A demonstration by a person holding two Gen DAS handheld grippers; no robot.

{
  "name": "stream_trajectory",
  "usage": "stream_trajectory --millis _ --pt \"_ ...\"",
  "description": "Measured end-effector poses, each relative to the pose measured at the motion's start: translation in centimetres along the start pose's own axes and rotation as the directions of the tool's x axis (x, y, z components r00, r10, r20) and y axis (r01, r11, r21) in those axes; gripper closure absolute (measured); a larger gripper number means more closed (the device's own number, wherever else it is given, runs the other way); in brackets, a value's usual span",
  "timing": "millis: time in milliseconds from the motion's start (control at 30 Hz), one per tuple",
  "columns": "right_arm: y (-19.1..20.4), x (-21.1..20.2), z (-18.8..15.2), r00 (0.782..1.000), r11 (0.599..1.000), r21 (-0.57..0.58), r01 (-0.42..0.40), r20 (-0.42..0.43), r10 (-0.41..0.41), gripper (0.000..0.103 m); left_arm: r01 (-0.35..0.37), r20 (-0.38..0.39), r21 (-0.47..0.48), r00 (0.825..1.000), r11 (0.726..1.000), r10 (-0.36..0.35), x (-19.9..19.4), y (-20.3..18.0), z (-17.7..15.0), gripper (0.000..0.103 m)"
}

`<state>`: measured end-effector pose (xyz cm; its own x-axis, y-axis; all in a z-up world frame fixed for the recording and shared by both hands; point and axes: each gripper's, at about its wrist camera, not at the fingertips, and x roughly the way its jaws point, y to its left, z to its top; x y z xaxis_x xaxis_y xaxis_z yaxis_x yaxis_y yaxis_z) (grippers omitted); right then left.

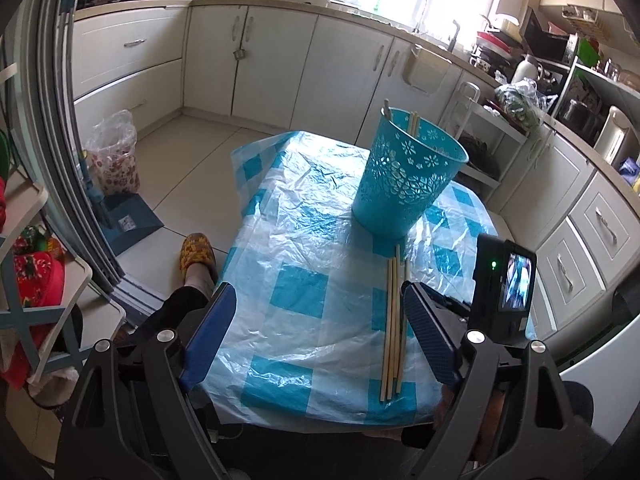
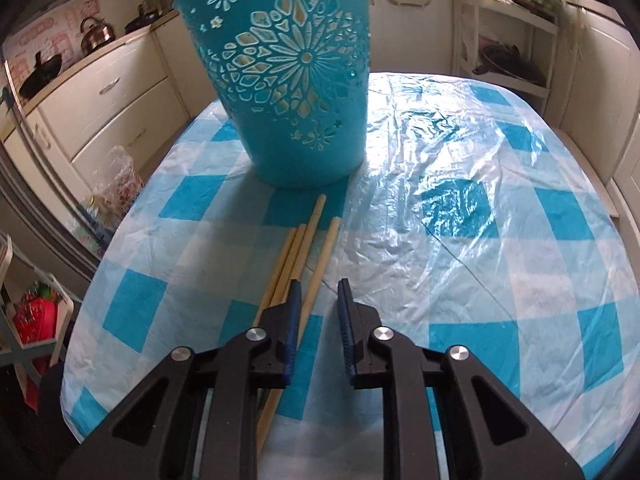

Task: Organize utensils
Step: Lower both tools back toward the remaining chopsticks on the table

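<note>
Left tool (image 1: 316, 336): spread wide, holding nothing; it hangs over the near edge of the tabletop (image 1: 280, 240), with the loose chopsticks lying just inside its right finger.
Chopsticks on the tabletop (image 2: 308, 248): a small bundle of pale wooden sticks lying side by side on the blue-and-white checked plastic cover, near the front of the bin and pointing toward it.
Bin (image 2: 288, 80): a turquoise cut-out holder standing upright toward the far side of the tabletop; in the left wrist view a few sticks (image 1: 412, 124) already stand inside it, leaning on the far rim.
Right tool (image 2: 318, 292): down at the near end of the bundle, jaws drawn narrow with a small gap left; one stick runs between the fingers, the others lie under or left of the left finger. Whether the pads already press that stick I cannot tell.
Step in hand: picking up one chopstick from the bundle, probably to join those in the bin.
Next move calls for: a firm pinch on that single stick, a lift clear of its neighbours, then tipping it upright above the bin's rim.
</note>
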<state>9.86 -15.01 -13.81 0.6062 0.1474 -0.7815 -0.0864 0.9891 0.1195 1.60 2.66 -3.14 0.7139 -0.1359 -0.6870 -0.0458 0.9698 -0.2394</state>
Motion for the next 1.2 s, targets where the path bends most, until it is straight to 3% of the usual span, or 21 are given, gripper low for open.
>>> stream_trajectory --millis 167,400,667,1200 --pt "-1.5 -1.0 -0.4 0.998 0.994 -0.106 -0.019 -0.059 0.012 0.093 -0.015 -0.039 0.067 0.999 0.998 0.017 2.1 -1.2 0.0 0.02" --pt "-4.7 -2.1 -1.8 0.996 0.997 0.008 -0.078 -0.04 0.078 0.095 -0.033 -0.13 0.188 0.99 0.982 0.058 9.6 -5.1 0.1 0.02" --pt "-5.4 -2.2 -1.8 0.991 0.991 0.042 -0.13 -0.017 0.131 0.095 -0.083 -0.162 0.289 0.978 0.954 0.134 15.5 -7.9 0.0 0.02" --pt "-6.2 -2.0 -1.5 0.986 0.984 0.07 -0.167 -0.02 0.168 0.094 -0.133 -0.175 0.349 0.963 0.928 0.204 18.7 -8.9 -0.3 0.02"
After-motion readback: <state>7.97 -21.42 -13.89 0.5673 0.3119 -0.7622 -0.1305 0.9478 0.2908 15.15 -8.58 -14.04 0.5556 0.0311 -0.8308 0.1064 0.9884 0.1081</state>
